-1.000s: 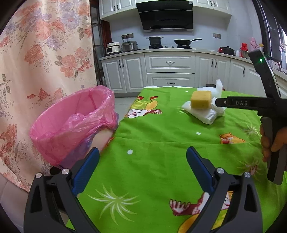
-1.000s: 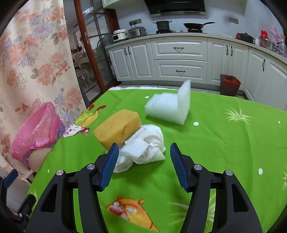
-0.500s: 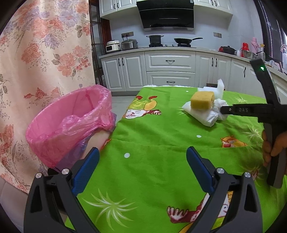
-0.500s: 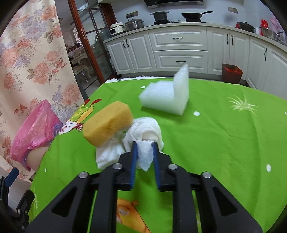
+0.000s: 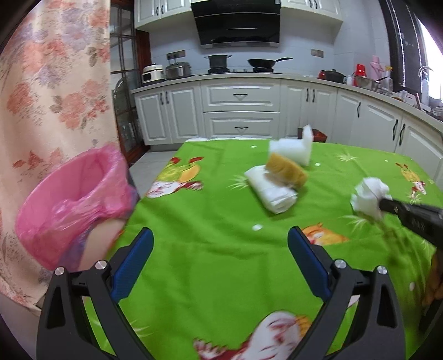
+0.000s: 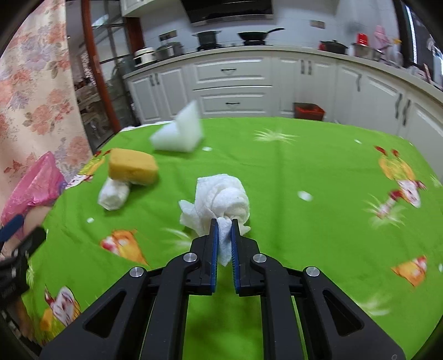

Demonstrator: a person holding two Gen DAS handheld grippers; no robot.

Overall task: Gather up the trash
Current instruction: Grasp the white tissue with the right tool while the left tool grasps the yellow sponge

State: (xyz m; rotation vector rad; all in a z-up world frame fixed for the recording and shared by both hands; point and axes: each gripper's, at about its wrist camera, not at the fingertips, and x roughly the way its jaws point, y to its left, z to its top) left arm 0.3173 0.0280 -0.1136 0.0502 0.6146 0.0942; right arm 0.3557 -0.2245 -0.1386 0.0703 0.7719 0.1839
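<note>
Left wrist view: the left gripper (image 5: 220, 246) points down at a slant over the near part of the table, its 2 blue-padded jaws spread wide with nothing between them. Beyond it the green cartoon-print tablecloth (image 5: 210, 221) covers the table. At the table's left edge stands a bin lined with a pink bag (image 5: 72, 199), in front of a floral curtain (image 5: 49, 91). Farther on lie a rolled white paper towel (image 5: 272, 193) with a yellow sponge (image 5: 285, 170) resting on it, and a white foam piece (image 5: 295, 146) behind them. From the right the right gripper (image 5: 383, 205) reaches in, blurred, with a crumpled white tissue (image 5: 368, 195) at its tip, held clear of the cloth and well apart from the bin. White kitchen cabinets (image 5: 241, 110) and a black range hood (image 5: 238, 23) fill the back wall.

Right wrist view: the right gripper (image 6: 224, 229) slants down toward the table, its jaws pressed nearly together on a tail of the crumpled white tissue (image 6: 221, 199), whose bulk bunches just ahead of the fingertips. To the left the yellow sponge (image 6: 133, 166) leans on the rolled white paper towel (image 6: 113, 193); the white foam piece (image 6: 180, 133) sits farther back. The pink bag (image 6: 33, 185) shows at the left edge, with the left gripper's blue pad just below it. A small red bin (image 6: 308, 110) stands on the floor by the cabinets.
</note>
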